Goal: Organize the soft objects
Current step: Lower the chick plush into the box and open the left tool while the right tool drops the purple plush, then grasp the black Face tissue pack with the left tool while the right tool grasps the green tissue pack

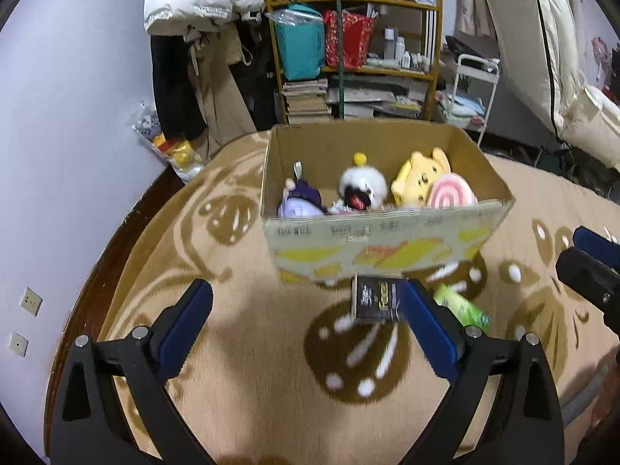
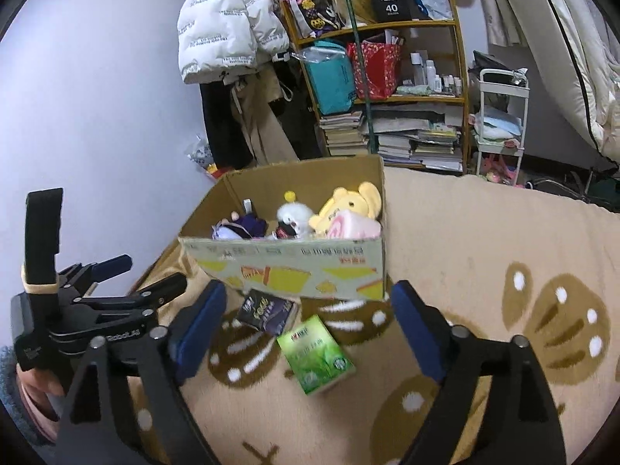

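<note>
A cardboard box (image 1: 387, 240) (image 2: 286, 267) stands on the tan carpet. It holds a purple doll (image 1: 300, 201), a white fluffy toy (image 1: 362, 188), a yellow bear plush (image 1: 420, 178) (image 2: 348, 207) and a pink swirl plush (image 1: 451, 195) (image 2: 350, 226). A dark tissue pack (image 1: 374, 298) (image 2: 267, 312) and a green tissue pack (image 1: 461, 304) (image 2: 316, 352) lie on the carpet in front of the box. My left gripper (image 1: 306, 310) is open and empty, short of the box. My right gripper (image 2: 308, 316) is open and empty above the two packs.
A wooden shelf (image 1: 356, 0) full of bags, books and bottles stands behind the box, with coats hanging left of it. A white trolley (image 1: 474, 89) and a folded mattress (image 1: 562, 58) are at the right. A wall (image 1: 77, 116) runs along the left.
</note>
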`<state>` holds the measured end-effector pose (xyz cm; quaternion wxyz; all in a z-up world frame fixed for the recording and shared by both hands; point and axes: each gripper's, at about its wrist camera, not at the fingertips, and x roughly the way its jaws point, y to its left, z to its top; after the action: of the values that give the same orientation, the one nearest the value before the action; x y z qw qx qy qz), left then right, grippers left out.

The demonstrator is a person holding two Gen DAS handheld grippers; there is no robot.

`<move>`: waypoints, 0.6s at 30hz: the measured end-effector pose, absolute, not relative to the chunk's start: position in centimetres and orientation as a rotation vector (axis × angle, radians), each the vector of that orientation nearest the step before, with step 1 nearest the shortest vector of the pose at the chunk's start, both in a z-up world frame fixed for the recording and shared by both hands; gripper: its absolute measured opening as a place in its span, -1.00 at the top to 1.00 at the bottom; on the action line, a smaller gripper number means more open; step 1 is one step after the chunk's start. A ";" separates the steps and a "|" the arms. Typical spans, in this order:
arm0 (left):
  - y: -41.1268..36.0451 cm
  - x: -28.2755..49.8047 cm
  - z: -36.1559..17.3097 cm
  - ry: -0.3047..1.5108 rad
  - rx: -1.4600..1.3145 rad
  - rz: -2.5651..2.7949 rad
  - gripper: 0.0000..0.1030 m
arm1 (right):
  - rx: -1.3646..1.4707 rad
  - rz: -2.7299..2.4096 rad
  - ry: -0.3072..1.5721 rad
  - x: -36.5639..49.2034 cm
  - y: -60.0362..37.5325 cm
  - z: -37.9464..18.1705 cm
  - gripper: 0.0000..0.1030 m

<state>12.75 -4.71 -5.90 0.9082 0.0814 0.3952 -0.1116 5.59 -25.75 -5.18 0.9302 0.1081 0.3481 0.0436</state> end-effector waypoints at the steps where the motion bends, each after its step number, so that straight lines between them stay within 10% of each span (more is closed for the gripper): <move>1: -4.6 12.6 -6.1 0.821 0.165 -0.237 -0.87 | 0.213 0.088 0.720 5.5 -25.7 -5.3 -0.91; 18: -5.1 14.8 -9.7 0.929 0.133 -0.290 -0.87 | 0.167 0.062 0.821 7.0 -25.7 -9.9 -1.00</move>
<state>14.82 -5.06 -9.71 0.8819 0.0639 0.4458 -0.1390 7.00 -25.71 -9.85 0.9130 0.0812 0.3986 0.0301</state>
